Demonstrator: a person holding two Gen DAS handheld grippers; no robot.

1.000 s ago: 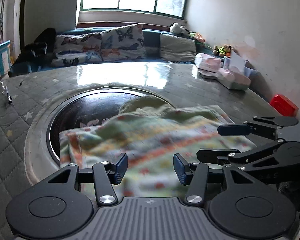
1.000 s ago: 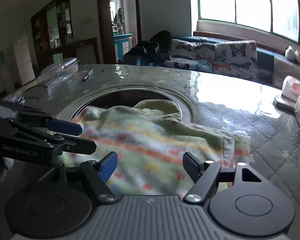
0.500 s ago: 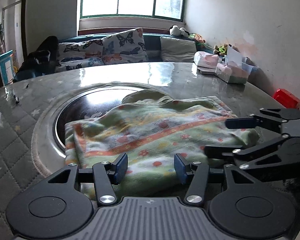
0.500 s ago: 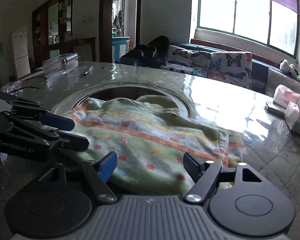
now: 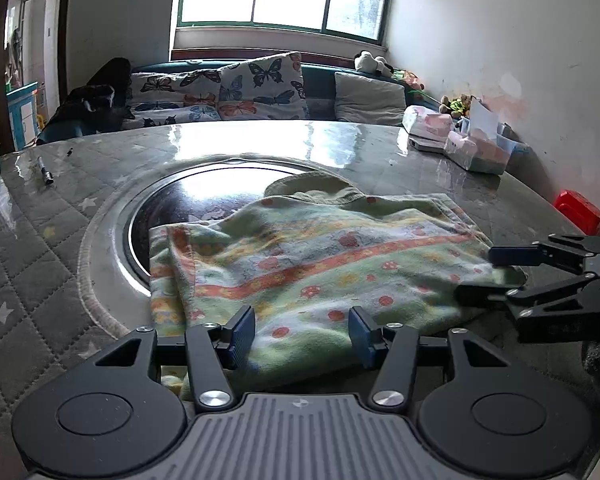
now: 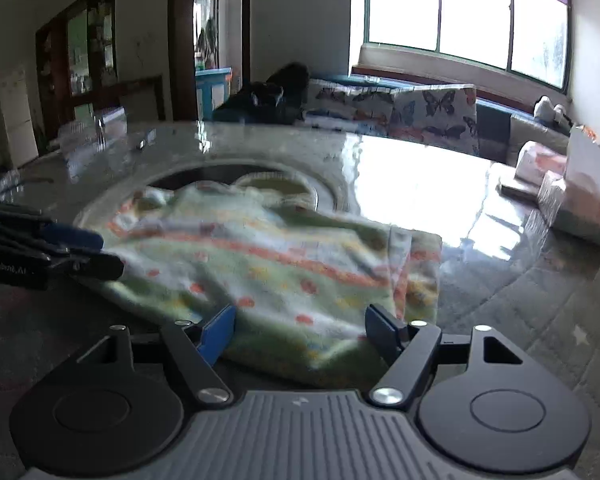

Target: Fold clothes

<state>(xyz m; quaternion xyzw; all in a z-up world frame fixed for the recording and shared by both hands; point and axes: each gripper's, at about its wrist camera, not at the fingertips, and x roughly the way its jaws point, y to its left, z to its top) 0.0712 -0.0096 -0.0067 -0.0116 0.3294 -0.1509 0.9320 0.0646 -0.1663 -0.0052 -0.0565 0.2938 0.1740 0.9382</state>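
Note:
A folded green garment with orange stripes and red dots point(image 5: 320, 264) lies on the round table, partly over the dark round inset point(image 5: 204, 200). It also shows in the right wrist view point(image 6: 268, 264), slightly blurred. My left gripper point(image 5: 302, 334) is open and empty, its fingers just above the garment's near edge. My right gripper point(image 6: 300, 330) is open and empty at the garment's near edge. The right gripper also shows in the left wrist view point(image 5: 488, 276) at the garment's right corner. The left gripper shows in the right wrist view point(image 6: 96, 254) at the garment's left side.
The table has a quilted grey cover point(image 5: 28, 248). A pen point(image 5: 46, 170) lies at the far left. Tissue packs and boxes point(image 5: 472, 148) stand at the far right. A red object point(image 5: 580, 212) sits beyond the right edge. A sofa with butterfly cushions point(image 5: 228, 92) is behind.
Both grippers have drawn back toward me from the garment while staying open. The garment has settled flat on the table.

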